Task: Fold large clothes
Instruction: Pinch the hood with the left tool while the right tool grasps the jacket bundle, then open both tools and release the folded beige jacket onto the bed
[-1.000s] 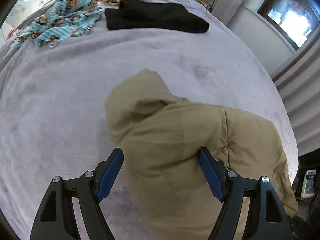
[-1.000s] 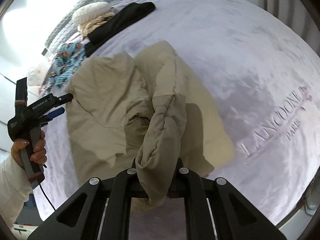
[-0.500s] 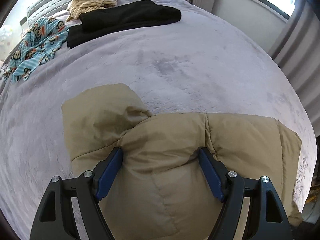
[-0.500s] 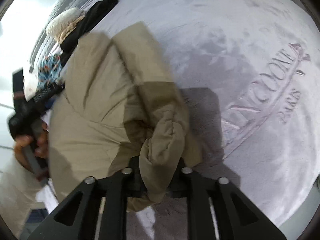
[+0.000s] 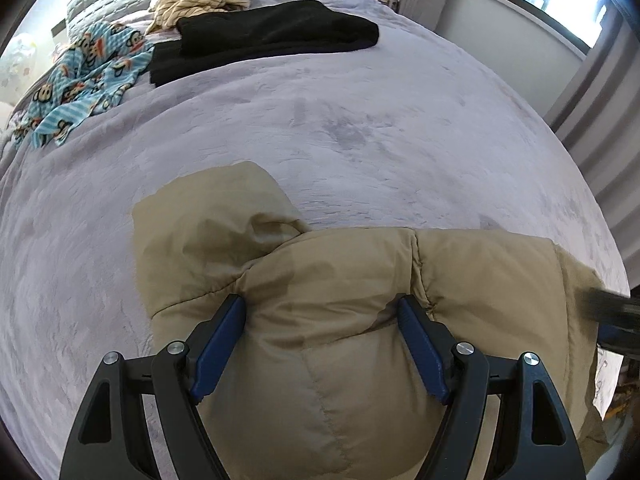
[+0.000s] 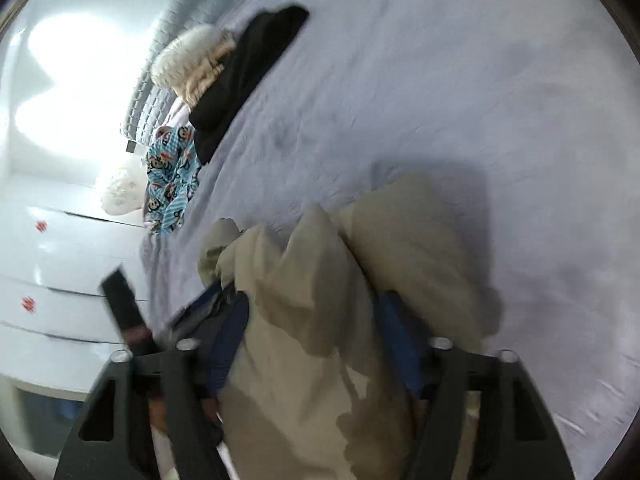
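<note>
Lavender bedspread point(image 5: 360, 120) carries the tan puffer jacket point(image 5: 340, 300) at its near edge, bulging between spread left gripper point(image 5: 322, 312) and spread right gripper point(image 6: 316, 320), neither pinching it.

No legible text, brand or number anywhere. Two small red marks point(image 6: 40, 226) on the white drawer fronts point(image 6: 64, 252) in the right wrist view, too blurred to read as sign or lettering. Faint pale stitching point(image 5: 601, 366) at the right edge of the lilac blanket point(image 5: 360, 120) in the left wrist view, possibly lettering, cut off and unreadable. Cartoon monkey faces printed on the blue striped cloth point(image 5: 80, 80), a picture pattern only, no words made out on it.
</note>
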`<state>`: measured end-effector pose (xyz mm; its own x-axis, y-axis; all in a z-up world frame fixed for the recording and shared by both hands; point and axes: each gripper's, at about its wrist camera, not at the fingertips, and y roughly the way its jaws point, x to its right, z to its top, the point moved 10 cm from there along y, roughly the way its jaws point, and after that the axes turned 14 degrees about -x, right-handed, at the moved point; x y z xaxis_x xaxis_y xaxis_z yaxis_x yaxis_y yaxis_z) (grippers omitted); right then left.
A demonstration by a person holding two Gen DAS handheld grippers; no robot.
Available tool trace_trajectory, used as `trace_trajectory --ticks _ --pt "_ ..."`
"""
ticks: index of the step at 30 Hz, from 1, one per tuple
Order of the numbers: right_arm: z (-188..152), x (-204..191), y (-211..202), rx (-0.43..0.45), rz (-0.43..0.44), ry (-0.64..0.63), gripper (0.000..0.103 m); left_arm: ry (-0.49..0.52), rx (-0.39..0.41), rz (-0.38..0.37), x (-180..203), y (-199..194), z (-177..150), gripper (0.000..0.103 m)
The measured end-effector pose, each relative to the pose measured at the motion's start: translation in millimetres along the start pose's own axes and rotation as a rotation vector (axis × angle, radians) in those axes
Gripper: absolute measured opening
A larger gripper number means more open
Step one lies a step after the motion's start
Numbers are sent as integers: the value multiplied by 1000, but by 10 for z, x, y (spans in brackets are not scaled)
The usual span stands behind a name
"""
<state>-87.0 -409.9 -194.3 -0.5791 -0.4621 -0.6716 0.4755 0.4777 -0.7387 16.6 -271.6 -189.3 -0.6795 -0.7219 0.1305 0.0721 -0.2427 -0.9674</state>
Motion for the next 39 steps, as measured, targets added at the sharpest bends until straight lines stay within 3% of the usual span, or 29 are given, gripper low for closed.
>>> trace_trajectory --ticks 1,4,7,11,15,18,21,23,26,29,33,39 --pt "10 34 56 -11 4 19 9 -11 1 1 -31 -8 0 78" --pt "106 146 108 -6 15 70 4 -26 3 -5 -23 -14 6 78" --pt "12 498 163 -19 -79 108 2 5 8 23 137 10 2 78" --pt "-52 706 295 -42 -85 125 2 55 14 92 269 92 -10 78" --pt "-85 585 188 -21 -164 77 2 56 13 98 231 105 -27 79" --pt "-204 419 -116 19 -254 -21 2 54 14 104 209 103 -33 79" --pt "-449 139 -340 43 -232 -126 2 54 15 110 212 103 -33 79" --pt "-667 43 -344 4 -219 -175 2 49 12 119 205 91 -33 81" --pt "-1022 111 -193 -87 -275 -224 2 28 0 120 181 27 -34 81" --pt "-1147 221 -73 -122 -286 -221 2 8 -21 116 136 -104 -77 81" --pt "-1106 264 -1 -132 -288 -223 2 -25 -33 121 9 -387 -261 81" --pt "-1034 294 117 -150 -292 -253 2 -137 -75 45 -187 -679 -908 81"
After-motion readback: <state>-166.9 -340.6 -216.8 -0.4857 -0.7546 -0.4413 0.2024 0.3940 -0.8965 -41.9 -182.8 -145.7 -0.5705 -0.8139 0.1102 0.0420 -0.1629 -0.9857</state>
